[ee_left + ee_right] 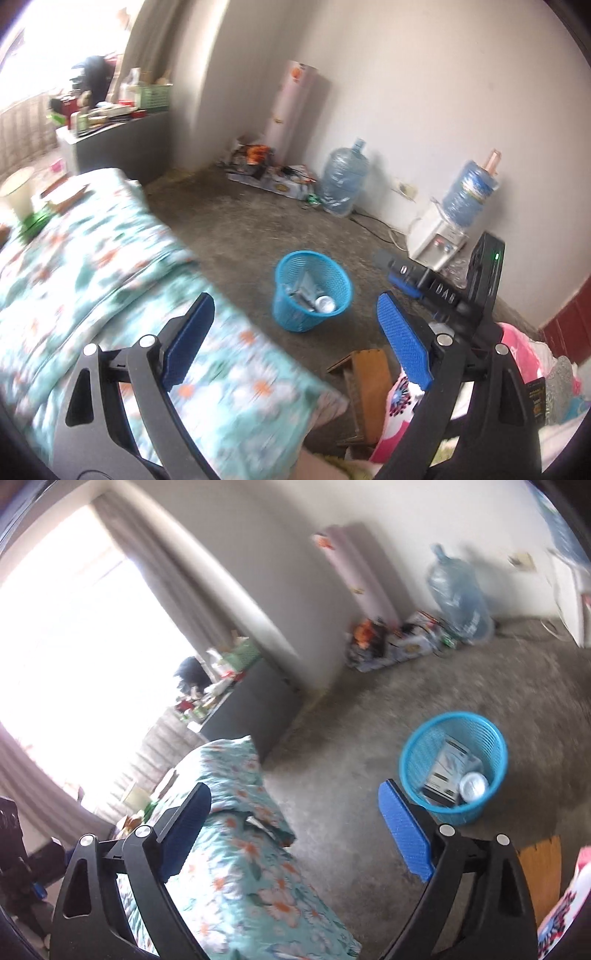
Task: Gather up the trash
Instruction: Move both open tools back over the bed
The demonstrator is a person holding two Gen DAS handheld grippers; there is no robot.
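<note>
Room: a bare floor point(240, 221) between a bed point(110, 258) and a white wall, seen from two hand-held grippers raised above the bed's foot end.
Bed: floral cover, running from the foot corner under both grippers toward the window; small items lie near its far edge, too blurred to name.
Bin: a blue mesh bin point(312, 290) stands upright on the floor, well apart from the bed's side edge, already holding a flat carton point(452, 771) and a can point(474, 785).
Wall clutter: a heap of papers and wrappers point(273, 173) lies on the floor at the wall's foot, beyond the bin, beside a water jug point(343, 181).
Left gripper point(291, 343): spread wide, nothing between its pads; the bin sits ahead and slightly below, almost centred.
Right gripper point(295, 827): likewise gaping and unloaded; the bin lies ahead and off to its right finger's side, nearer than in the left view.
Key relation: the loose heap lies past the bin along the same line from both grippers, so any reach for it likely passes over or beside the bin; the right gripper looks the closer.
</note>
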